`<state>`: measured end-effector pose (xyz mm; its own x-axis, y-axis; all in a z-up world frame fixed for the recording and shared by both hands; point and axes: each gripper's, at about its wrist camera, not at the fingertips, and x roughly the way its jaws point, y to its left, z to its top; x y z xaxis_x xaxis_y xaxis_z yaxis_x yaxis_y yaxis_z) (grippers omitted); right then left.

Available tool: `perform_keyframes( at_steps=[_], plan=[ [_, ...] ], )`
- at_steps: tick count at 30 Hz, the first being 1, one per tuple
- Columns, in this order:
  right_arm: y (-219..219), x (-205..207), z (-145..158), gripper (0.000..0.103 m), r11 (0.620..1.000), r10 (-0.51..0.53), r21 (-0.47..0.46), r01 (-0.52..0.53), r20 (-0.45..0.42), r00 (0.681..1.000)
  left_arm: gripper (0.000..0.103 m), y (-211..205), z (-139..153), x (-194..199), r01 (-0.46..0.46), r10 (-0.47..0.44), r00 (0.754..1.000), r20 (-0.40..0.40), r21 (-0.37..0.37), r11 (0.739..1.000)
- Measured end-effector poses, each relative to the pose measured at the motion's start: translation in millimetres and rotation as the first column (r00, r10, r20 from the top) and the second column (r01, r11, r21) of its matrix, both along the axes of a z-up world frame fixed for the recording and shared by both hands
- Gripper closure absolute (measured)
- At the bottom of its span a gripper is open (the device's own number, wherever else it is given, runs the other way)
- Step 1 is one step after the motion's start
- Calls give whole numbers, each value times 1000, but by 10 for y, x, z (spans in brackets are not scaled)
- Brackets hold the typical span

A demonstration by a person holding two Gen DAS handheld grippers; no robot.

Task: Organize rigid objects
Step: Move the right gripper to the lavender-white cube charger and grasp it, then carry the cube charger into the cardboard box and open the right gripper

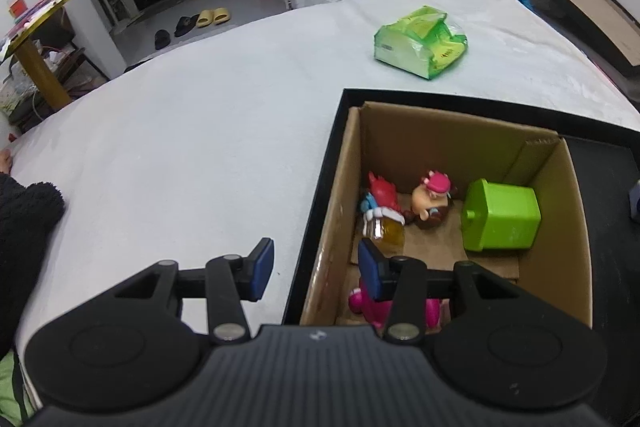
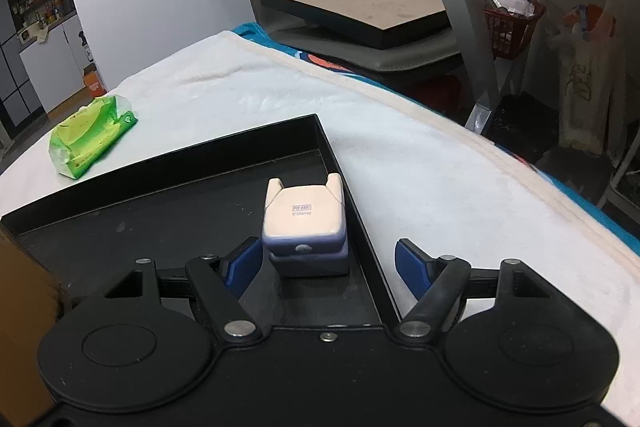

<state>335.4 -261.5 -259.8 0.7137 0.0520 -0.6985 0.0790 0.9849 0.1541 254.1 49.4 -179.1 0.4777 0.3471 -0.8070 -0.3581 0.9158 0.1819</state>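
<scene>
A cardboard box (image 1: 440, 119) stands in a black tray (image 1: 320, 211) on the white bed. In it lie a red figure (image 1: 382, 203), a doll head with a pink hat (image 1: 432, 203), a green block toy (image 1: 500, 215) and a magenta toy (image 1: 372, 311). My left gripper (image 1: 316, 271) is open and empty, straddling the box's left wall. In the right wrist view a cream and lavender cube toy (image 2: 304, 227) lies in the tray's (image 2: 160, 163) right corner. My right gripper (image 2: 328, 267) is open around its near end, the left pad close, the right pad well apart.
A green tissue pack (image 1: 420, 43) (image 2: 90, 135) lies on the bed beyond the tray. A dark fuzzy sleeve (image 1: 24, 227) is at the left edge. Past the bed's right edge stand a chair with a black frame (image 2: 360, 7) and a red basket (image 2: 512, 15).
</scene>
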Motion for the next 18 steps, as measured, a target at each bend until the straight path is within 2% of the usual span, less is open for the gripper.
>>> perform_keyframes(
  at_steps=[4, 9, 12, 18],
  plan=[
    [3, 54, -27, 37, 1000, 7, -4, -7, 13, 1000, 58, 13, 13, 52, -11, 11, 1000, -5, 21, 1000],
    [117, 22, 68, 40, 996, 37, -87, -29, 90, 995, 58, 8, -7, 98, -12, 12, 1000, -12, 38, 999],
    [152, 25, 76, 50, 993, 54, -107, -44, 89, 995, 58, 13, -24, 110, -14, 15, 1000, -20, 38, 999],
    [170, -17, 89, 55, 985, 87, -156, -71, 97, 991, 58, 31, 2, 79, -16, 16, 1000, -8, 30, 999]
  ],
)
